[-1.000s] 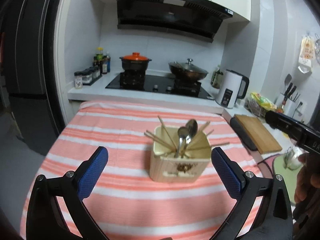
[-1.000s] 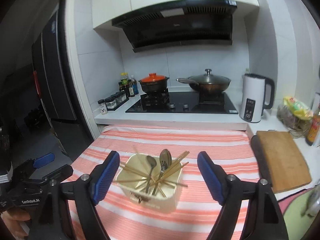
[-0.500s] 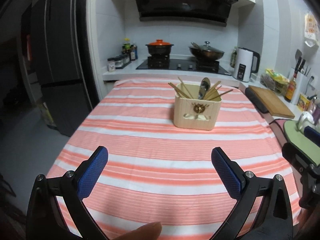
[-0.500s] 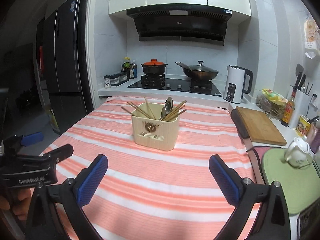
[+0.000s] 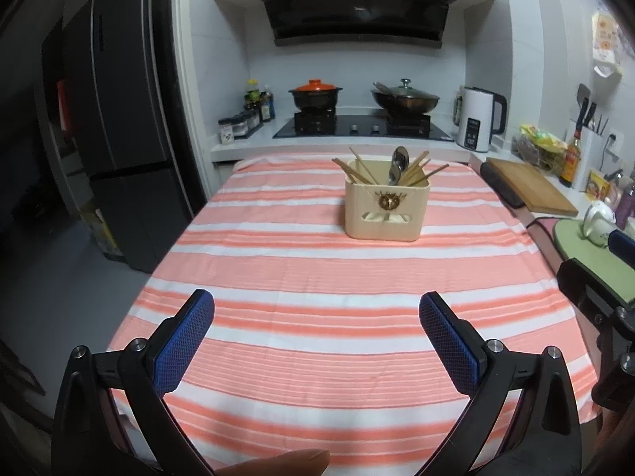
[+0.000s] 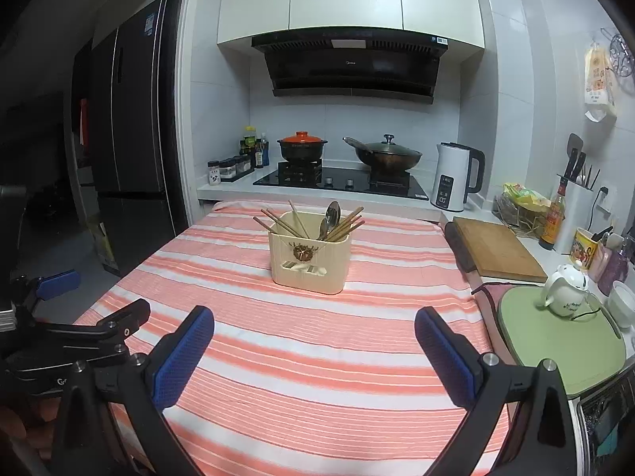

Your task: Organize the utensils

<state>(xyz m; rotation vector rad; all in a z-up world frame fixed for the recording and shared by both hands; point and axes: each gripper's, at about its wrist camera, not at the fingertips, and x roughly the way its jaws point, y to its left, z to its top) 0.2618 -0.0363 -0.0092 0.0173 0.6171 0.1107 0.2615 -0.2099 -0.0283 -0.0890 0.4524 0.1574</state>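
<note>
A cream utensil holder (image 5: pixel 383 214) stands on the far middle of the striped tablecloth (image 5: pixel 317 277). Several wooden chopsticks (image 5: pixel 359 170) and metal spoons (image 5: pixel 398 162) stick out of it. It also shows in the right wrist view (image 6: pixel 309 261), with chopsticks (image 6: pixel 283 222) and spoons (image 6: pixel 331 218). My left gripper (image 5: pixel 316 313) is open and empty, low over the near end of the table, well short of the holder. My right gripper (image 6: pixel 313 329) is open and empty, also near the front edge. The left gripper's body shows at the left of the right wrist view (image 6: pixel 79 329).
A wooden cutting board (image 6: pixel 498 250), a green mat (image 6: pixel 555 337) with a white teapot (image 6: pixel 565 291), and bottles line the counter right of the table. A stove (image 6: pixel 341 180) with two pots and a white kettle (image 6: pixel 454 182) stand behind. A dark fridge (image 6: pixel 131 139) stands left.
Both grippers have drawn back from the utensil holder toward the near end of the table. The holder went from between the fingers to far ahead. Both stayed open.
</note>
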